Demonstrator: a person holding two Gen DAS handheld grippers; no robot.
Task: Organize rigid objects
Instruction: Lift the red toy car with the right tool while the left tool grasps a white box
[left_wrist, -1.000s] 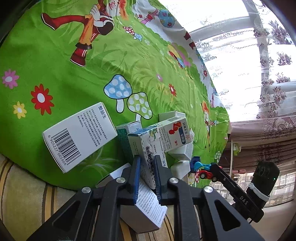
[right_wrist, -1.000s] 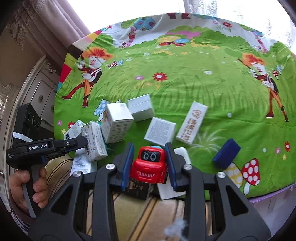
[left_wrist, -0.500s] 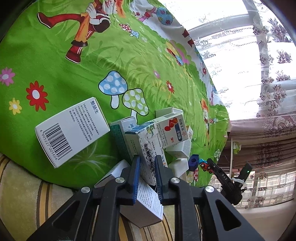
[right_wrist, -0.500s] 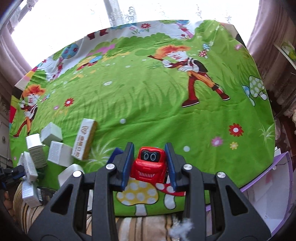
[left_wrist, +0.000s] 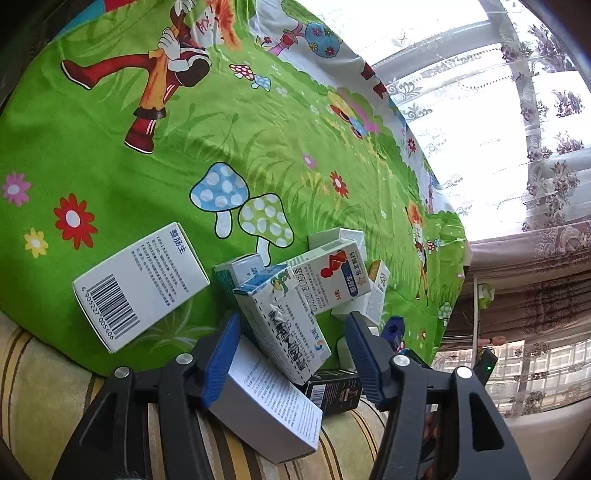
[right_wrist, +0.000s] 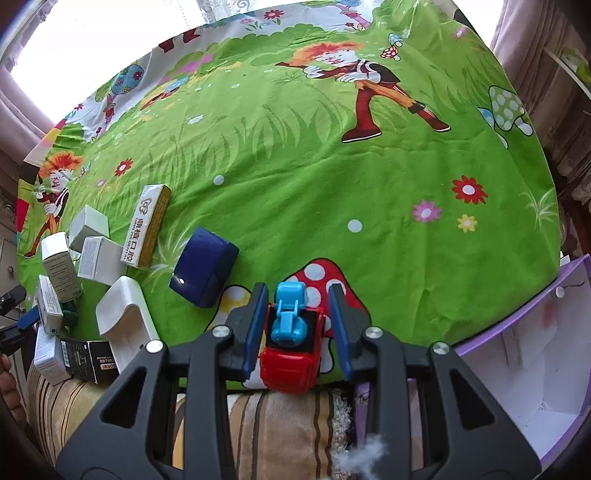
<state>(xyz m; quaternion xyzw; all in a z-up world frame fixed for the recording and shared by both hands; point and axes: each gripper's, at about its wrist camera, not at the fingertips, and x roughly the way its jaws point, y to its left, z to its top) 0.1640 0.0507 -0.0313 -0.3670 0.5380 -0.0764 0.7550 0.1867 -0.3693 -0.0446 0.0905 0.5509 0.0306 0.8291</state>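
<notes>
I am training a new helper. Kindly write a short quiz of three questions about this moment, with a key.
1. True or false: the right gripper holds a red toy car with a blue figure on top.
2. What lies between the fingers of the left gripper?
A. a white and blue carton
B. a dark blue box
C. nothing
3. Fill in: in the right wrist view, the purple-edged box stands to the ___ of the toy car.

Key: 1 true. 2 A; the jaws are opening and the carton rests on the pile of boxes between them, with the pads off it. 3 right.
</notes>
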